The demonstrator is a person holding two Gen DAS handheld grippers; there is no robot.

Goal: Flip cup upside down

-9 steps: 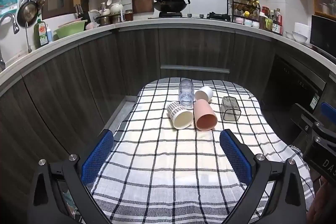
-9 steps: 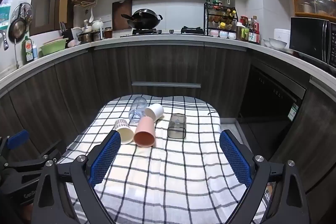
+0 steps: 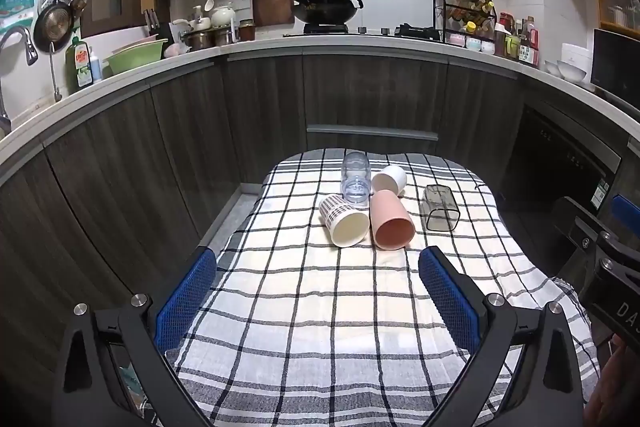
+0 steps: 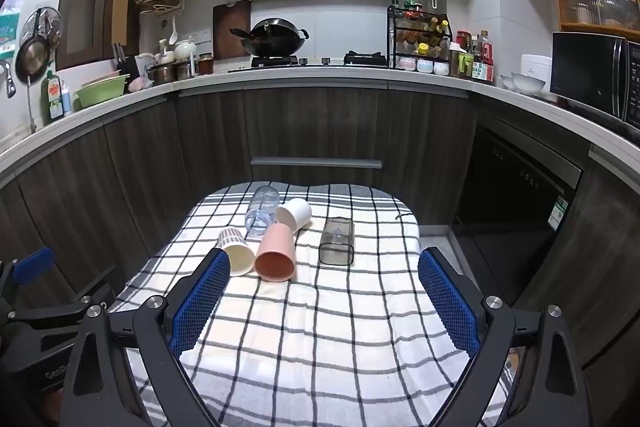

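While both tools hang above the near end of the checked cloth [image 3: 304, 327], I see five cups lying on their sides at the far end. My left gripper [image 3: 316, 279] is spread wide with nothing between its blue pads, and my right gripper [image 4: 324, 283] is just as wide and bare. The pink cup [image 3: 390, 221] lies mouth toward me, touching the patterned cup [image 3: 344, 221] on its left. Behind them lie the clear bottle-like cup [image 3: 355, 179] and the white cup [image 3: 389, 179]; the smoky square cup [image 3: 440, 207] lies apart to the right.
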